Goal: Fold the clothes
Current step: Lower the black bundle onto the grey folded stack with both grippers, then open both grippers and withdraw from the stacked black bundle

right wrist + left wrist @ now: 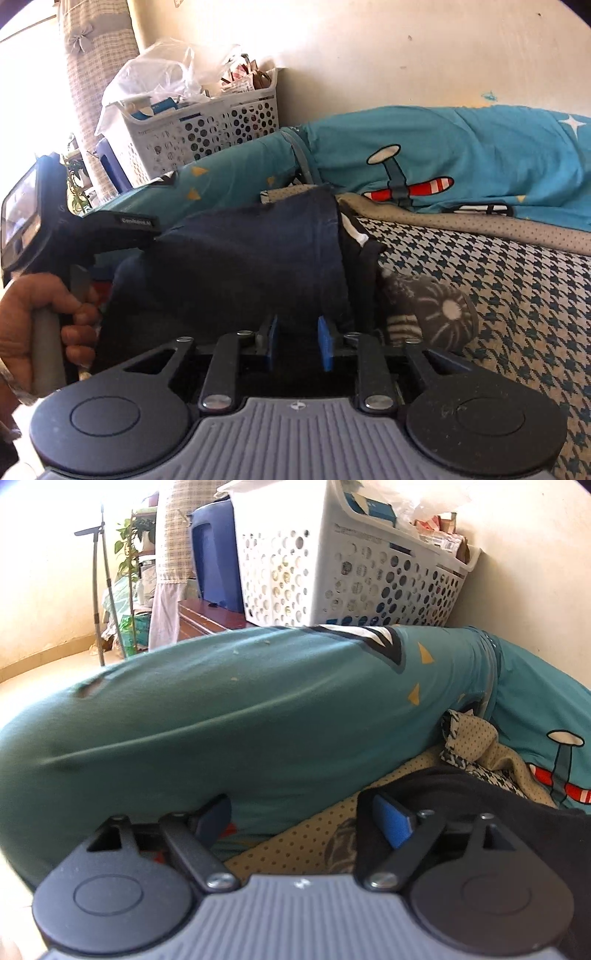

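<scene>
My left claw (301,821) was spread wide beside the dark navy cloth garment (236,269); my right claw (297,341) hovered half-spread at its near edge, my left hand (35,317) gripping its handle.

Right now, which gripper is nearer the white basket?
Left. The left gripper is at the teal pillow just in front of the basket; the right gripper sits further back, behind the dark garment.

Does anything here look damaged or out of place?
Yes: the teal pillow has a small slit-like tear near its left end in the left wrist view. Elsewhere the bedding is only rumpled.
</scene>
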Tool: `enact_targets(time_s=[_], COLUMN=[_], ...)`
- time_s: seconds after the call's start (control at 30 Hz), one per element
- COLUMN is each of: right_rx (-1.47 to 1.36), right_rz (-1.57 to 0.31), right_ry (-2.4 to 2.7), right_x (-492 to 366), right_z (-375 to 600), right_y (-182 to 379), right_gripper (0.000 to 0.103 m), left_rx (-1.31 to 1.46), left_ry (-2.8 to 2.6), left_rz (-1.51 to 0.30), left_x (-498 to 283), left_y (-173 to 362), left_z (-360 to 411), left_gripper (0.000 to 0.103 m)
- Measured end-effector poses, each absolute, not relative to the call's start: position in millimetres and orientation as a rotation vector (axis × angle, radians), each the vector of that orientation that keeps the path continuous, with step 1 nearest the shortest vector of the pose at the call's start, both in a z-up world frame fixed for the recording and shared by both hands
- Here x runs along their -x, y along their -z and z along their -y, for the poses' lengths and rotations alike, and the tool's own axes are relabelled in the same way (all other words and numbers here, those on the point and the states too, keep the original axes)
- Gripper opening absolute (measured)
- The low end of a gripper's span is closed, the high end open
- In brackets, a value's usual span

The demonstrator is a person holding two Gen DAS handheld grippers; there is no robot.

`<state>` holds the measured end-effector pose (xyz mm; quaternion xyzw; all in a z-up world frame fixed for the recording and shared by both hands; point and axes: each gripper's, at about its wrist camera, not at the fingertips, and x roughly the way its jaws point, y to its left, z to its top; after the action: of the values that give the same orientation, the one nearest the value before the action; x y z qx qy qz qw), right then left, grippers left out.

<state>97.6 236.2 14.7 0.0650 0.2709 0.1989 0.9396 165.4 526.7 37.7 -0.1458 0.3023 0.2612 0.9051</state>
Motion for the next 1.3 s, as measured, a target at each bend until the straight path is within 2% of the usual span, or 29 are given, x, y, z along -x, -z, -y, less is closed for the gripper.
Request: enact_targets(time_s=[0.37,0.73,0.87,1.03,1.13,1.2,1.3], right_rx=[-0.128,-0.048,-0.001,-0.022,-0.063,-0.089,-0.090], right_rz=[-0.539,-0.580,-0.598,-0.629,-0.641,-0.654,-0.673], right_ry=[-0.414,-0.405,-0.399,-0.385,-0.373,-0.359,-0.339], right_x=[-71,-64,-65,-61,-55,-50,-44], right_z=[-237,-253,-258,-254,-247,-242,-234], right_y=[-22,-6,-5,-12,-20,-25,-28], right_gripper=[0.028,0.032,0.033,0.035,0.041,0.054,0.055], left_rx=[0.204,0.029,0.030,0.025,0.053,0.053,0.044], left_ry=[-0.428,-0.337,-0.335,-0.332,-0.311,-0.316,-0.322], left_rz=[-0.617,-0.791,-0.811,-0.812,-0.813,-0.808,-0.788], left_x=[-95,-86,-83,-74,-66,-59,-49], left_y=[-68,-34,-30,-31,-36,-39,-43], left_z=[-498,-460,-456,-448,-440,-431,-418], left_gripper=[0.090,0.090,0.099,0.100,0.100,0.103,0.103])
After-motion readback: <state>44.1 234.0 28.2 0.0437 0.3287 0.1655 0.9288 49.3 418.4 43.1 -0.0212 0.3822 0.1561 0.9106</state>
